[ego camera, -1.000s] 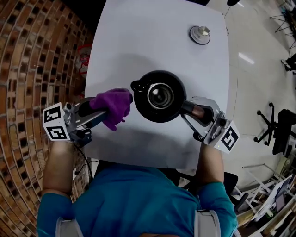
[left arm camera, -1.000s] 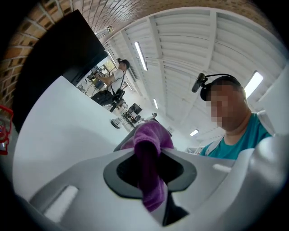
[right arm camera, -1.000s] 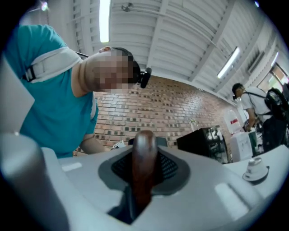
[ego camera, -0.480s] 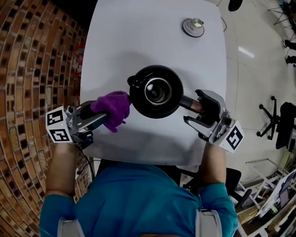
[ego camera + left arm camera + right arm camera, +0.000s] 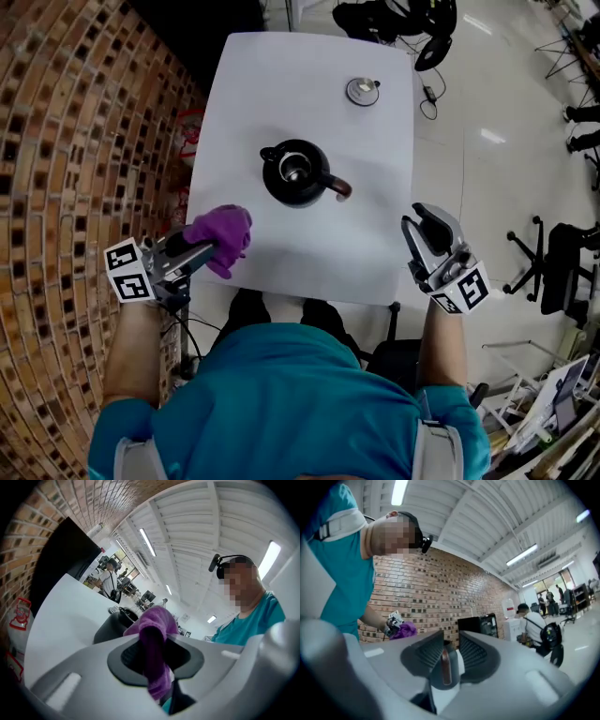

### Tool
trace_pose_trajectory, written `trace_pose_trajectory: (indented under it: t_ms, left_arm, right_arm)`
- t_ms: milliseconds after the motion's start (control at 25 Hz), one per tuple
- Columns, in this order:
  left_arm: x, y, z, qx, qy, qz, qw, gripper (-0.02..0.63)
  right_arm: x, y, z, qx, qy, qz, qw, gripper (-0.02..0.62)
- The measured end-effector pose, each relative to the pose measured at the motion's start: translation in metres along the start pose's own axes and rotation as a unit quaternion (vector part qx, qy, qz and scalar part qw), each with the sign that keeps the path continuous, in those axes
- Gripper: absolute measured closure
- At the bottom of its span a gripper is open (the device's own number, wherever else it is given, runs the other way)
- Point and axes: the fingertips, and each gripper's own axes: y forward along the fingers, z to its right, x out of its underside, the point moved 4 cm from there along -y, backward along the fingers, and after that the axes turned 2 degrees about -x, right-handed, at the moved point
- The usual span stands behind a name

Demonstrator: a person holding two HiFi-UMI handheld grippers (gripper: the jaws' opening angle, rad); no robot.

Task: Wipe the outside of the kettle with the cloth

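The kettle [image 5: 296,174] was seen upright near the middle of the desk [image 5: 281,75], spout turned to 10 o'clock, handle [image 5: 339,186] to 4 o'clock. The purple cloth [image 5: 222,234] was held clenched in the jaws of the left gripper [image 5: 208,247], off at 7 o'clock from the kettle and well apart from it. The right gripper [image 5: 422,221] was found at 4 o'clock, out past the desk edge, its jaws released and empty. They had just been closing part-way with nothing caught between them, and the handle was merely lined up far beyond them.

No contact, then: the wiping was judged to be paused or finished. If another pass was wanted, the handle would best be gripped first by the right jaws, so that the kettle could not be pushed along the desk. The cloth would then be brought flat against the black wall and swept round from spout side to handle side, with a bunched fold kept ahead of the hard jaw tips.

The kettle was open-topped: a bright metal bottom was glimpsed inside, and whether water lay there could not be told. A round lid [image 5: 363,90], taken to be its own, was set on the desk at 1 o'clock, well apart.
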Motion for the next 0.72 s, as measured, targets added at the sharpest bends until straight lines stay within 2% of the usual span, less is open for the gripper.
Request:
trace_pose_trajectory:
  t_ms: [120, 320, 480, 720]
  left_arm:
    - [0.003, -0.021, 0.049, -0.009, 0.003, 0.019, 0.9998, 0.514]
    - [0.026, -0.065, 0.116, -0.014, 0.022, 0.031, 0.9992, 0.514]
    - [0.054, -0.128, 0.139, 0.004, 0.057, 0.036, 0.9977, 0.514]
    - [0.138, -0.233, 0.148, -0.010, 0.041, -0.003, 0.9991, 0.514]
  right_arm:
    - [-0.035, -0.022, -0.015, 0.021, -0.004, -0.019, 1.000, 0.584]
    - [-0.079, -0.035, -0.098, 0.009, -0.015, -0.018, 1.000, 0.592]
    - [-0.081, -0.033, -0.191, 0.019, -0.017, -0.016, 1.000, 0.592]
    - [-0.050, -0.046, -0.347, 0.065, 0.093, -0.017, 0.993, 0.592]
